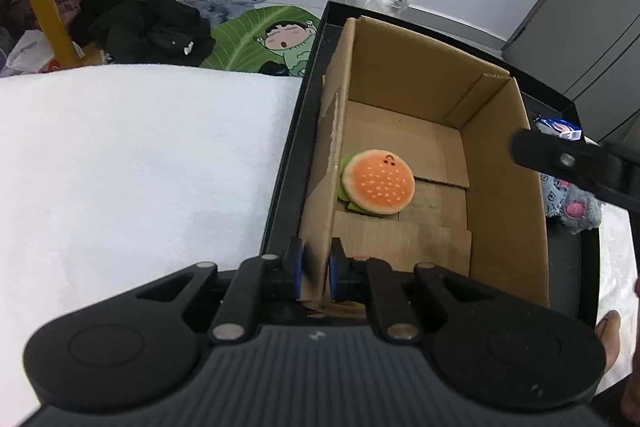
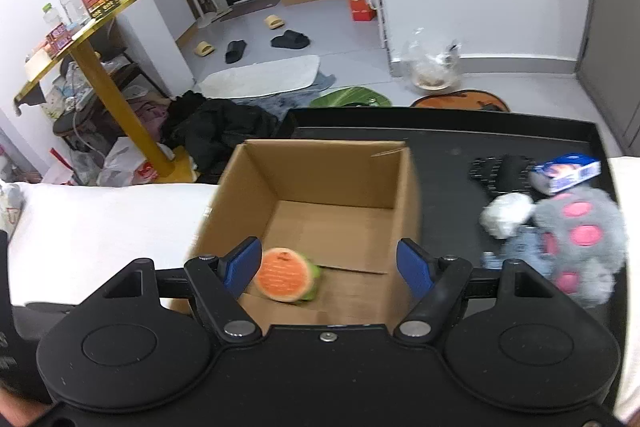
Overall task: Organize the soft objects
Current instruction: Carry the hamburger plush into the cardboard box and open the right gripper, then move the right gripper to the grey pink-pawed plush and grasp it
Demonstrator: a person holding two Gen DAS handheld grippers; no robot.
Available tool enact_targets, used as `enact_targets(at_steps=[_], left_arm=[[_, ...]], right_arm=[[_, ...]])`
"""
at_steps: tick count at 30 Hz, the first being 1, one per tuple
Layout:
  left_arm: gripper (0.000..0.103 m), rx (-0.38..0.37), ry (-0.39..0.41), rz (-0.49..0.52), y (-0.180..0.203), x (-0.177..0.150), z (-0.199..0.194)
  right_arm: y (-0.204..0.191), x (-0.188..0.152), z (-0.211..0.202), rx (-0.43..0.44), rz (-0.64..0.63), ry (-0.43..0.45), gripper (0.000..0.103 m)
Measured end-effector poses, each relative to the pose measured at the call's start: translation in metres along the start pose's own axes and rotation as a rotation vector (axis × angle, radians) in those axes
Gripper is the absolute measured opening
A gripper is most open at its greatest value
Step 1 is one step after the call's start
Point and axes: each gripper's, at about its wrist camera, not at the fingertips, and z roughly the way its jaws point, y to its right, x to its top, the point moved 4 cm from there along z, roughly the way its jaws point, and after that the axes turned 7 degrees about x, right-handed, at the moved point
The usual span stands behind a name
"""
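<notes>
A plush hamburger [image 1: 377,183] lies on the floor of an open cardboard box [image 1: 504,163], near its left wall. My left gripper [image 1: 314,273] is shut on the near left wall of the box. The right wrist view shows the same box [image 2: 400,179] and hamburger [image 2: 286,279] below my right gripper [image 2: 328,267], which is open, empty and held above the box's near part. A grey plush paw with pink pads [image 2: 576,239] lies on the black tray [image 2: 448,139] right of the box. It also shows in the left wrist view [image 1: 576,205].
A white ball of cloth [image 2: 506,213], a black ribbed item [image 2: 500,169] and a blue-and-white packet [image 2: 568,173] lie on the tray by the paw. A white towel-covered surface [image 1: 132,163] is left of the tray. Clothes and slippers lie on the floor beyond.
</notes>
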Motion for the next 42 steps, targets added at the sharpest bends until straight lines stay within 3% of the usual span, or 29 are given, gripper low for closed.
enact_targets(at_steps=[7, 22, 24, 26, 29, 34, 39, 42], left_arm=[[0.011, 0.065, 0.047, 0.015, 0.005, 0.0, -0.011], [0.013, 0.102, 0.046, 0.035, 0.014, 0.002, -0.014], [0.018, 0.113, 0.05, 0.033, 0.016, 0.004, -0.015], [0.034, 0.128, 0.065, 0.045, 0.02, 0.006, -0.016], [0.048, 0.156, 0.097, 0.066, 0.025, 0.007, -0.02], [0.059, 0.206, 0.114, 0.102, 0.032, 0.009, -0.021], [0.065, 0.194, 0.117, 0.108, 0.037, 0.011, -0.022], [0.072, 0.204, 0.111, 0.116, 0.04, 0.011, -0.023]], right_arm=[[0.045, -0.008, -0.023, -0.071, 0.026, 0.021, 0.074], [0.101, -0.012, -0.047, -0.145, 0.079, 0.041, 0.074], [0.111, -0.011, -0.05, -0.155, 0.097, 0.047, 0.074], [0.122, -0.011, -0.052, -0.159, 0.124, 0.057, 0.074], [0.14, -0.014, -0.055, -0.168, 0.169, 0.083, 0.074], [0.162, -0.017, -0.052, -0.201, 0.21, 0.125, 0.074], [0.181, -0.019, -0.043, -0.202, 0.254, 0.133, 0.074], [0.191, -0.02, -0.033, -0.212, 0.28, 0.124, 0.081]])
